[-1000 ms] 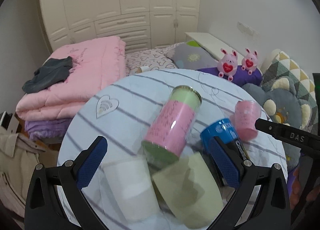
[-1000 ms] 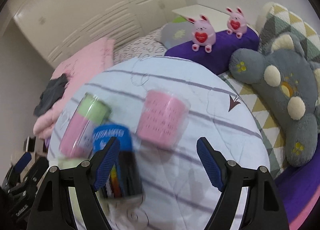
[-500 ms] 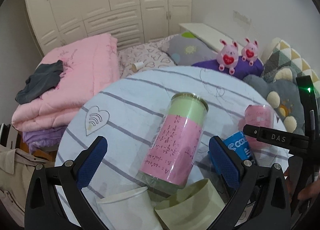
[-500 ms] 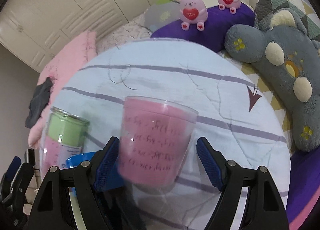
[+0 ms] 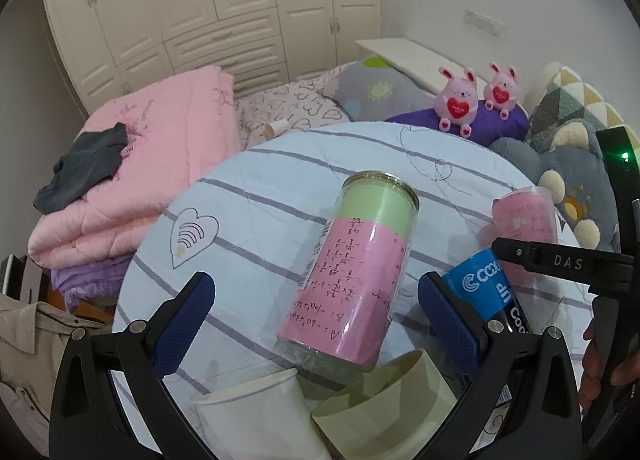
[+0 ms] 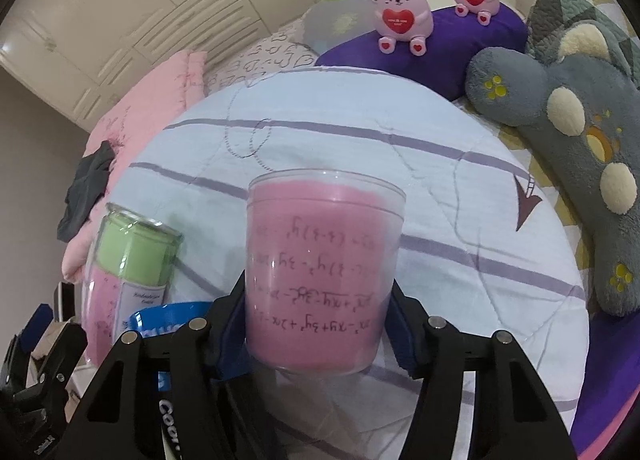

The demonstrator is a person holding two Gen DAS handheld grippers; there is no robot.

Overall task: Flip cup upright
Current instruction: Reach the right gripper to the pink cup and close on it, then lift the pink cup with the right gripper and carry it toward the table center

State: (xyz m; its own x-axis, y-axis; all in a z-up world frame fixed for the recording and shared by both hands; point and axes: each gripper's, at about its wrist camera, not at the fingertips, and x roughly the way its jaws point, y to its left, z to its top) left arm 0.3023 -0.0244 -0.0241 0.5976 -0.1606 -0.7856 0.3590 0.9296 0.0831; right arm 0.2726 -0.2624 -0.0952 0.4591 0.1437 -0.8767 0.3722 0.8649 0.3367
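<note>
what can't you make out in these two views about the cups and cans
- Pink-lined clear cup, right wrist view: its base, hidden between the right gripper fingers.
- Blue can, left wrist view: lower half behind the left gripper finger; the label is cut off.
- White paper cup and green cup, left wrist view: cut off by the bottom edge.

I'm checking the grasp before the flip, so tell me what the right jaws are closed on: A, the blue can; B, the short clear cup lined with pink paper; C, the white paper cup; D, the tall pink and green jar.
B: in the right wrist view the right gripper has its jaws pressed against both sides of the pink-lined cup, while the tall jar stands apart to its left.
</note>
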